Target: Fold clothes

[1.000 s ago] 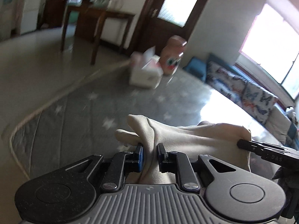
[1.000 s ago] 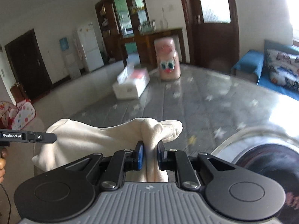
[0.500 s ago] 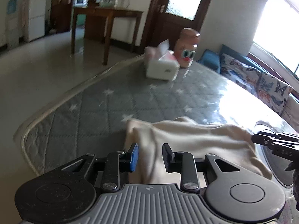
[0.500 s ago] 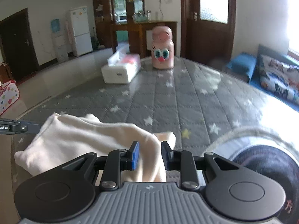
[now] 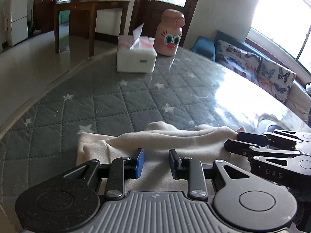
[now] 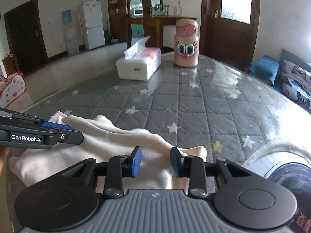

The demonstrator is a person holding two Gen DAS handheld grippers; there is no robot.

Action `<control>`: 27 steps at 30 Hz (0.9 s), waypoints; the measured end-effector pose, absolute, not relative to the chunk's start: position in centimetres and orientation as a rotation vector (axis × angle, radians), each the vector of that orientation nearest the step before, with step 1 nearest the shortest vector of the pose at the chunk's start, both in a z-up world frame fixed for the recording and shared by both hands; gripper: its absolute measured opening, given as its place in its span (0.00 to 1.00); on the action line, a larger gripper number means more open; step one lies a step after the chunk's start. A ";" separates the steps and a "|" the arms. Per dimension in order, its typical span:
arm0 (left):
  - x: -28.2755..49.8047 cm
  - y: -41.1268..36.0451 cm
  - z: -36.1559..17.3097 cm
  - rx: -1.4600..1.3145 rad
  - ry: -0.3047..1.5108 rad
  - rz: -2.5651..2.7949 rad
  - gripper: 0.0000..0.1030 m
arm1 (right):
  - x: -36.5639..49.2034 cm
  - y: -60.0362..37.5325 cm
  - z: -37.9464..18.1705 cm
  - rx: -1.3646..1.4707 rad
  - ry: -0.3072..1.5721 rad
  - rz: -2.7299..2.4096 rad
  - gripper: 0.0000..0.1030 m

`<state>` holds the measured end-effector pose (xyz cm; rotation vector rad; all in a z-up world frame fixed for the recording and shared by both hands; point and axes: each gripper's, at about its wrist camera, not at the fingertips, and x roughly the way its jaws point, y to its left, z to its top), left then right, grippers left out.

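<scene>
Cream cloth lying bunched on grey quilted table, near its front edge. Left gripper released above it, pads apart; right gripper opening, nothing pinched. Tissue box and pink bottle well behind.

Your left gripper and right gripper look alike: matte black linkage arms with silver screws, round black hubs, a ribbed grey housing, and blue pads. White lettering reads "GenRobot.AI" on the left, "DAS" on the right.
</scene>
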<state>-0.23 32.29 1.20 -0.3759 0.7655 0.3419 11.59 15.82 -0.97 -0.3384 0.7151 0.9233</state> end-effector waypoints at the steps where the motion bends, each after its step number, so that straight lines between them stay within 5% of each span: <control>1: -0.2 32.2 1.1 -0.374 0.766 0.344 0.31 | 11.6 15.9 -1.2 -0.345 0.720 0.923 0.34; 11: -1.5 30.3 2.0 -0.330 0.756 0.377 0.50 | 8.4 15.0 0.4 -0.367 0.678 1.010 0.48; 22: -4.5 26.6 2.3 -0.282 0.758 0.423 0.56 | 4.0 11.7 0.1 -0.440 0.639 1.023 0.54; 27: -5.5 25.1 2.6 -0.267 0.746 0.447 0.66 | 3.0 10.5 0.7 -0.405 0.624 1.030 0.68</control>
